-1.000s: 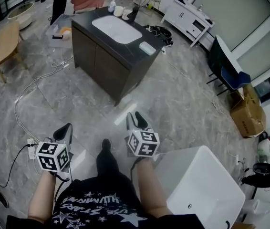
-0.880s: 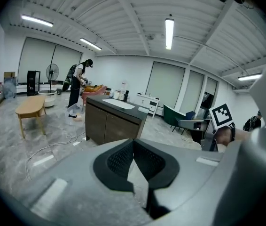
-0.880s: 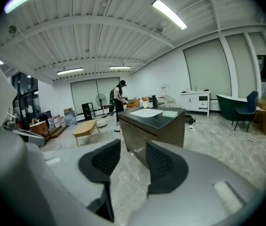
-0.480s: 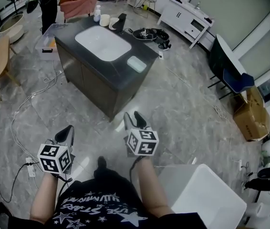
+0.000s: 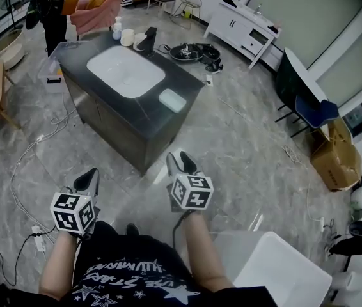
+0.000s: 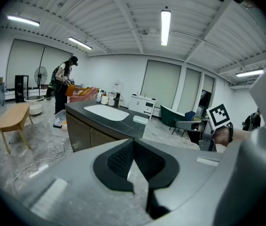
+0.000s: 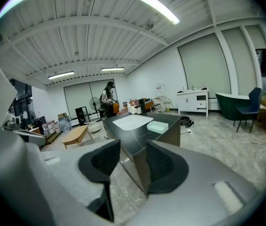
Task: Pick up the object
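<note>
**Nothing gripped yet; object well out of reach on the counter**

The left gripper (image 5: 86, 179) and the right gripper (image 5: 181, 162) are held low in front of the body, over the marble floor (image 5: 245, 152). In the left gripper view the pads are seen pressed together at their tips, with nothing between them. In the right gripper view the jaws stand wide apart and only the room shows through the gap.

The object is not named by the task. The likeliest candidate is judged to be the pale green tray (image 5: 172, 100), which lies on the dark counter (image 5: 190, 85) at 12 o'clock from the right gripper, well apart from it. It sits just beside the white basin (image 5: 125, 71), at the basin's 4 o'clock. Cups (image 5: 128, 37), a bottle (image 5: 116, 26) and a faucet (image 5: 148, 40) are grouped at the counter's far end, at 11 o'clock. The task is judged to be at its approach stage.

Several risks can be foreseen:
- The wrong item may be taken, since several small things share the counter.
- The tray looks shallow and smooth, so it may be pushed along the top instead of caught if it is met flat.
- A foot may be snagged by the cable (image 5: 24, 165) looped on the floor at 9 o'clock.
- The white tub (image 5: 283, 277) at 4 o'clock may be knocked in turning.
- Another person (image 5: 50, 5) stands past the counter at 10 o'clock and should be given room.
</note>
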Available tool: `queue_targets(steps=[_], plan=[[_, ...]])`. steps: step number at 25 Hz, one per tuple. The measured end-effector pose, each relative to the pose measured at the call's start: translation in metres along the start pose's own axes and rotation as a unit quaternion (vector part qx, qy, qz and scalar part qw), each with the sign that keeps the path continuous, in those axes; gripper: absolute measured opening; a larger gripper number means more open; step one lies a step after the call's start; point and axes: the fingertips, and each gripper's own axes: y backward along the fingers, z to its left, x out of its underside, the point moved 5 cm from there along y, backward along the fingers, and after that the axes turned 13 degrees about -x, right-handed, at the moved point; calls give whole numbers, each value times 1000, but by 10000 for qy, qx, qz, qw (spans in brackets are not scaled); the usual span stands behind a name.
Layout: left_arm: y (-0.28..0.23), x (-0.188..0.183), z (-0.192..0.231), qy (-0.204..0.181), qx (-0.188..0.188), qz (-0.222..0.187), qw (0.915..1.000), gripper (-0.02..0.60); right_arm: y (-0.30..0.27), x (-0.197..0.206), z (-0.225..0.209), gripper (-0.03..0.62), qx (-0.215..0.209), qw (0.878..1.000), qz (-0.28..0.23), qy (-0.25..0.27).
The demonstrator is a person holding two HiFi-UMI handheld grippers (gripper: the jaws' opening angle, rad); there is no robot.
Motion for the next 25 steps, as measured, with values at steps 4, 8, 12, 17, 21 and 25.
queue_targets(steps=[4, 8, 12, 17, 21, 25], plan=[[-18, -16, -1, -28, 39, -20, 10000, 8, -8, -8, -13, 179, 83, 9999, 16, -71], [-44, -26, 1, -66, 176, -1, 9998, 8, -24, -13, -23, 179, 175, 9998, 41, -108], [-77, -38, 2, -148, 345, 12, 9993, 8, -41, -19, -40, 179, 349, 9992, 14, -186], [-125, -60, 6, -241, 628, 101, 9977, 8, -67, -35, -64, 179, 659, 9974, -17, -305], [-169, -80, 4, -363, 926, 139, 9949, 8, -88, -42, -83, 179, 939, 9946, -15, -452], [-217, -101, 8, -488, 1191, 217, 9914, 8, -113, -49, -99, 179, 1195, 9911, -3, -594]])
